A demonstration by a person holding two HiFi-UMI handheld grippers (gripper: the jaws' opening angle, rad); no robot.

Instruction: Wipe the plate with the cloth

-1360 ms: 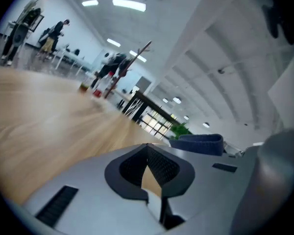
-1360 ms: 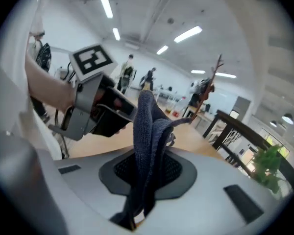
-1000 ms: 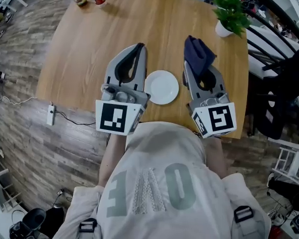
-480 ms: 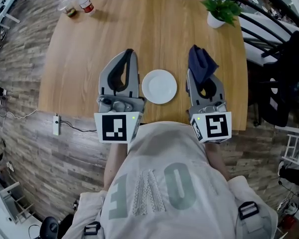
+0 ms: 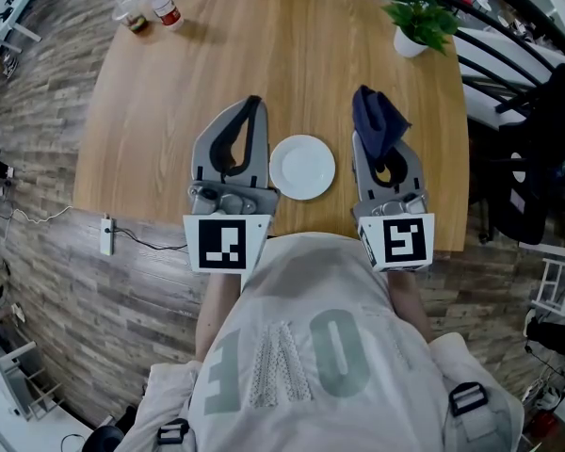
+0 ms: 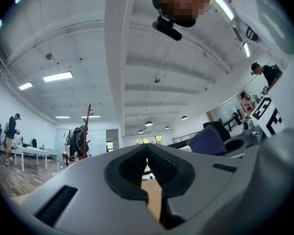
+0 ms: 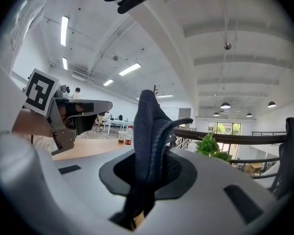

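Note:
A small round white plate [image 5: 302,167] lies on the wooden table [image 5: 292,55] near its front edge, between the two grippers. My left gripper [image 5: 252,107] hovers just left of the plate, shut with nothing between its jaws. Just right of the plate, my right gripper [image 5: 365,130] is shut on a dark blue cloth [image 5: 377,121], which bunches up and sticks out past the jaws. In the right gripper view the cloth [image 7: 149,136] stands upright between the jaws. The left gripper view shows the closed jaws [image 6: 148,153], and the plate is out of sight there.
A potted green plant [image 5: 412,12] stands at the table's far right corner. A bottle with a red label [image 5: 162,5] and a small cup [image 5: 130,13] sit at the far left corner. A dark chair [image 5: 532,149] stands to the right of the table.
Both grippers have shifted slightly relative to the plate, the right one with the cloth coming a little nearer the front edge. The plate stays put and both grips are unchanged.

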